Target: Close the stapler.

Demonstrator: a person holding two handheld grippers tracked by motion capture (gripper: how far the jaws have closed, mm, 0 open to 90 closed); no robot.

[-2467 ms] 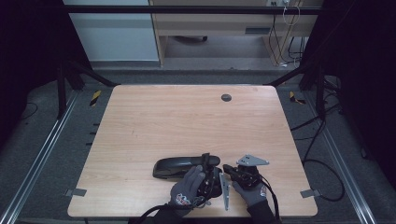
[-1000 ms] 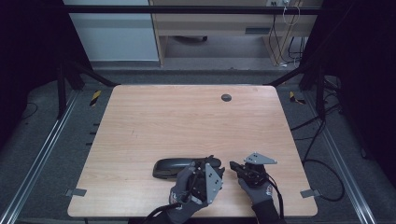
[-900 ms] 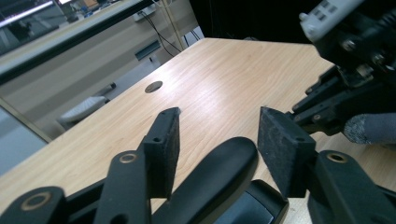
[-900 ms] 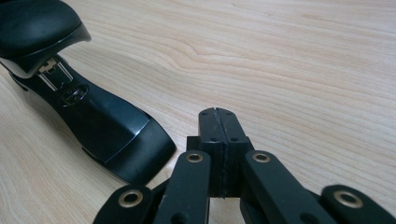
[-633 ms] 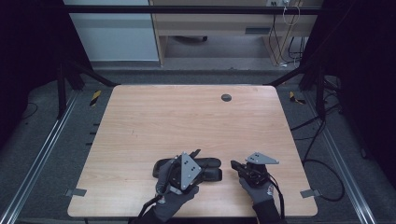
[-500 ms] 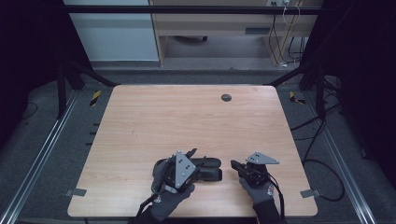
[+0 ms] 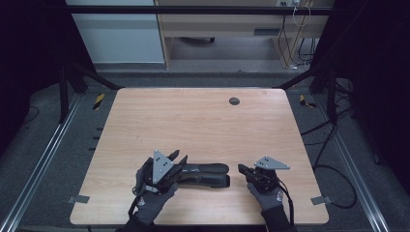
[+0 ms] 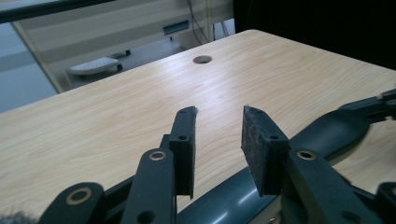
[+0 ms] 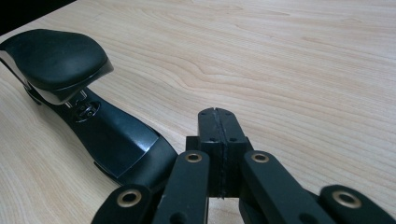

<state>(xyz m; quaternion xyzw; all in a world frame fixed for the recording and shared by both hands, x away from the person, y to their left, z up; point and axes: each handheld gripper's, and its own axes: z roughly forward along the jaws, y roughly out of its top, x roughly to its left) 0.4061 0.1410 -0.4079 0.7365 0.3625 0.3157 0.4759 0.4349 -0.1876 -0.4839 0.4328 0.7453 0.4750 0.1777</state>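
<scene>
The left gripper (image 7: 177, 157) has just been closing its jaws — nothing gripped yet — over the long black glossy plastic stapler-like tool (image 7: 205, 174); the right gripper (image 7: 240, 168), jaws shut empty, waits beside it — next, lower and clamp.

- Worktop (image 7: 203, 125): pale wood-grain laminate, smooth, with a soft sheen on the far part.
- Stapler (image 9: 107, 140): dark plastic body, glossy and smooth; its matt black top piece sits over a strip of bright metal at the left.
- Left tongs (image 8: 219, 140): matt black plastic links with brass-coloured rivets; pads (image 8: 257, 144) rough, felt-like.
- Right tongs (image 9: 218, 116): the same matt black finish.
- Gloves (image 7: 154, 200): grey knitted cloth.
</scene>
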